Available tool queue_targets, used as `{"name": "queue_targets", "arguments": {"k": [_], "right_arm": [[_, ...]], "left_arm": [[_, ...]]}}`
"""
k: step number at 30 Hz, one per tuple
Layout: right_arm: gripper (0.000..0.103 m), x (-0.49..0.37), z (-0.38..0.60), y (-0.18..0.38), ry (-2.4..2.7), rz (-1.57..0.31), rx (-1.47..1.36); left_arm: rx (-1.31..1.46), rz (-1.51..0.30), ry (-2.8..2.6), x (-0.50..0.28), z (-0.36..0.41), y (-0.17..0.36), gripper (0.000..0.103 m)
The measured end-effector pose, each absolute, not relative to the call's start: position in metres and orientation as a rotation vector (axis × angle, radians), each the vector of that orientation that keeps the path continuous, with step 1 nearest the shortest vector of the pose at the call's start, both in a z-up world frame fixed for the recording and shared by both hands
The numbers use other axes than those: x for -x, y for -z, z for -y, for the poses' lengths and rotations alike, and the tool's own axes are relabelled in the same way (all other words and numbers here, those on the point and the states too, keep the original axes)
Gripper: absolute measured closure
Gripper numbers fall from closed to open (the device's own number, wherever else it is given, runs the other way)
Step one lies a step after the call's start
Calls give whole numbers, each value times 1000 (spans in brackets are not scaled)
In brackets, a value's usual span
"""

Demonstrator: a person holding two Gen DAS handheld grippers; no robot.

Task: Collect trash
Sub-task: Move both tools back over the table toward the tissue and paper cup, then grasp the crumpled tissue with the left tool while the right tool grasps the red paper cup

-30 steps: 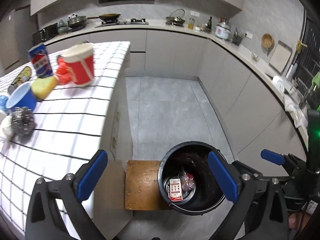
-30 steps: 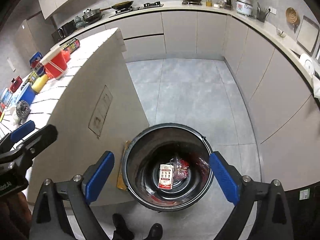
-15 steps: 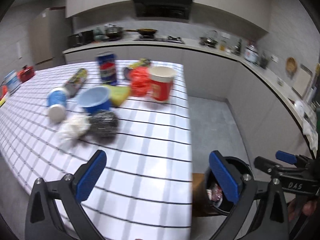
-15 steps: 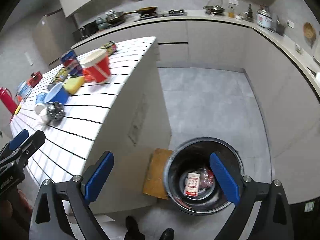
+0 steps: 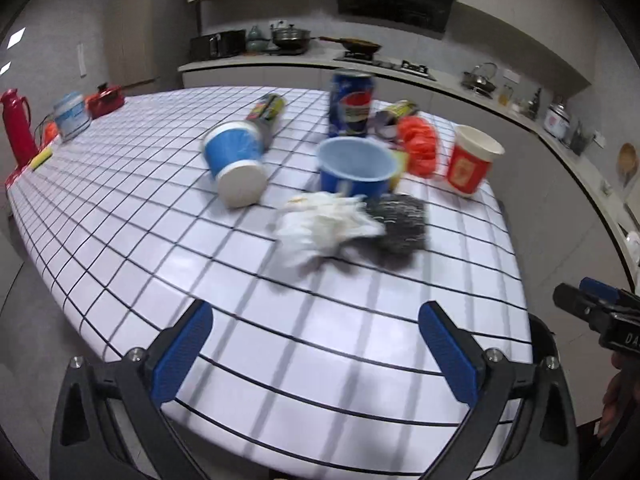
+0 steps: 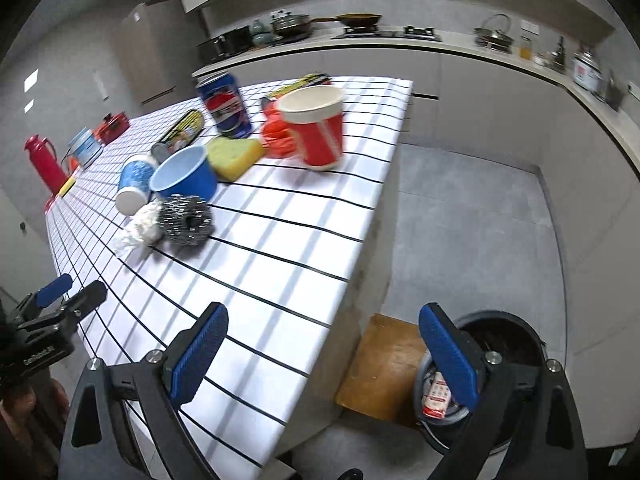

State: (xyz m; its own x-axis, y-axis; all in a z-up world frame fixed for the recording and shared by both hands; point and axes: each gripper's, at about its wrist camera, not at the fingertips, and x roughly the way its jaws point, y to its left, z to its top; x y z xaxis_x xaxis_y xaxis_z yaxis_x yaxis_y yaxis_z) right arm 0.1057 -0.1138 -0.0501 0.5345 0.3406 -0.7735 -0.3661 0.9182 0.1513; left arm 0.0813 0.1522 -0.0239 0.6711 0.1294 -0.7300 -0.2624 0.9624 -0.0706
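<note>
The main risk is mixing trash with keepers — the crumpled white wad (image 5: 326, 224) is lying touching the steel scourer (image 5: 398, 218) and just in front of the blue bowl (image 5: 356, 170), so a wide grab could be dragging the scourer along or tipping the bowl. The toppled blue cup (image 5: 236, 162) could be rolling away if nudged. The left tongs (image 5: 316, 350) are pointing steeply down over the near part of the gridded surface (image 5: 280, 380), standing wide with nothing between the pads. The right tongs (image 6: 326, 354) are angling down past the surface's corner, their jaws closing slightly on nothing, with the bin (image 6: 520, 344) on the floor below already holding a carton
</note>
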Motion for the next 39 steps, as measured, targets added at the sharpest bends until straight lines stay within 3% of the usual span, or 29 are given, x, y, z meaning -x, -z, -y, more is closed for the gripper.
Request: {"name": "queue_targets", "arguments": {"k": [5, 7, 10, 21, 23, 26, 28, 36, 39], "right_arm": [[16, -116, 71, 56, -467, -927, 61], [19, -121, 54, 59, -490, -933, 83], [22, -129, 29, 67, -518, -952, 113], [22, -152, 29, 72, -428, -956, 66], [22, -154, 33, 72, -414, -954, 56], [22, -156, 34, 72, -406, -952, 55], [22, -159, 34, 73, -401, -951, 54], [22, -187, 32, 80, -335, -915, 46], [27, -205, 37, 81, -289, -884, 33]], "left_arm": [[206, -794, -214, -91, -183, 34, 1], [234, -800, -188, -99, -190, 38, 9], [232, -817, -149, -113, -196, 43, 11], [263, -836, -17, -153, -198, 50, 17], [288, -859, 6, -161, -199, 56, 25], [297, -856, 30, -164, -200, 59, 53], [314, -846, 39, -162, -203, 58, 59], [307, -821, -29, -152, -229, 57, 61], [293, -818, -58, -150, -238, 56, 61]]}}
